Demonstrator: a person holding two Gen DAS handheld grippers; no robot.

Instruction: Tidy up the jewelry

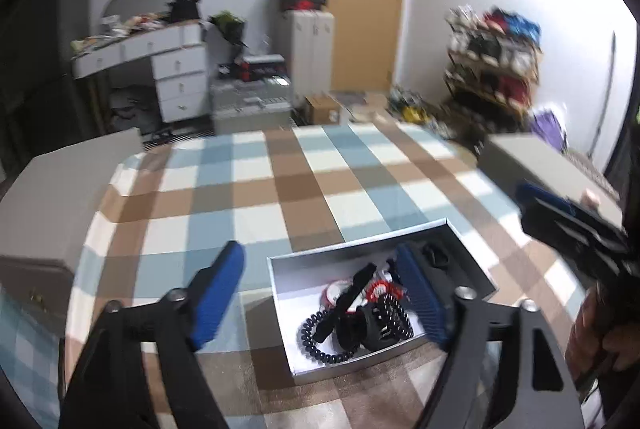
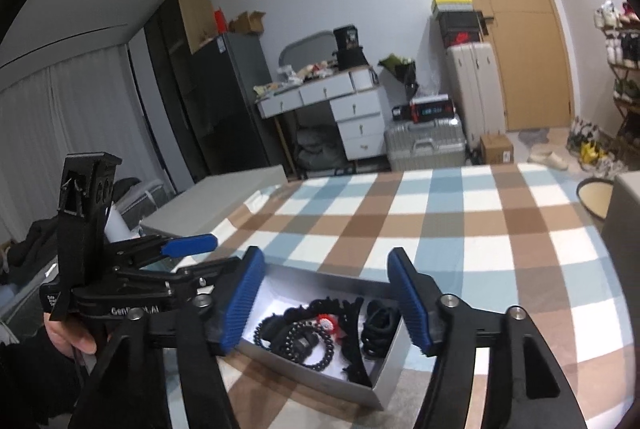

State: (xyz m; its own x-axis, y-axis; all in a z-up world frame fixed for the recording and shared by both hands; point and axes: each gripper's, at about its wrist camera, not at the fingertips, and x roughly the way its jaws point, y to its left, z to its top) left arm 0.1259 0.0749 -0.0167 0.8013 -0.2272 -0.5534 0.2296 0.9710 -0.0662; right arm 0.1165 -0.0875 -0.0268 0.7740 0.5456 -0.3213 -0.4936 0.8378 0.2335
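Both my grippers, left (image 1: 320, 293) and right (image 2: 326, 295), gape wide and empty above the shallow white cardboard box (image 2: 320, 279) at lower centre; I'd descend slowly, singling out one black beaded bracelet (image 2: 310, 343).

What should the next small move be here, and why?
Probably lower the right claw straight down toward the black beaded bracelet in the open white cardboard box. Both claws stand open and empty above the box on the checked tablecloth, and the jewellery lies tangled together; the bracelet sits nearly centred between the right fingers. The left claw hangs over the box's left edge.
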